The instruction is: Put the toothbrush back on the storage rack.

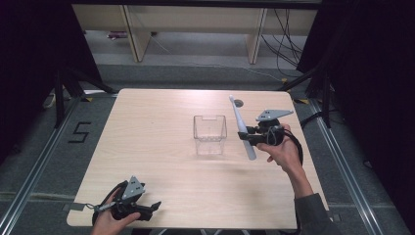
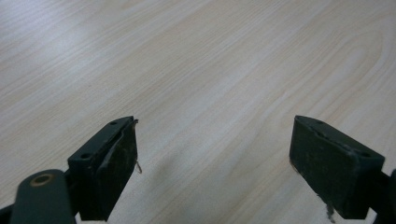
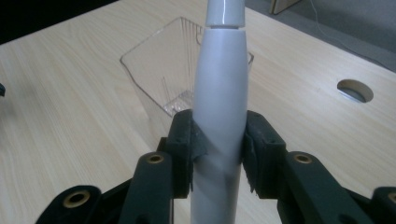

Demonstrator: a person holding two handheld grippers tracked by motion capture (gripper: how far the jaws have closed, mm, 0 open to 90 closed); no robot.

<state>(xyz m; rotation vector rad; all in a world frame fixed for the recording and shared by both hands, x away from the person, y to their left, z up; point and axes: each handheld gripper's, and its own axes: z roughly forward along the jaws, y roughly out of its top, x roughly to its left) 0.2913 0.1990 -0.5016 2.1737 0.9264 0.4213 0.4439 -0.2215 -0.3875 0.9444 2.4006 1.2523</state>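
Clamping the toothbrush (image 3: 219, 107) in the right gripper (image 3: 218, 151), we should tilt it upright over the cup (image 1: 210, 134); left gripper (image 2: 212, 163) rests released.

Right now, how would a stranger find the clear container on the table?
On the light wooden table, look near the middle. There stands a clear, square plastic container, open at the top and empty. The right hand-held gripper holds a long white plastic stick just beside it.

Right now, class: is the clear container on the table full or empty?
Empty. The clear container stands upright and open-topped; its ribbed bottom shows through, nothing inside.
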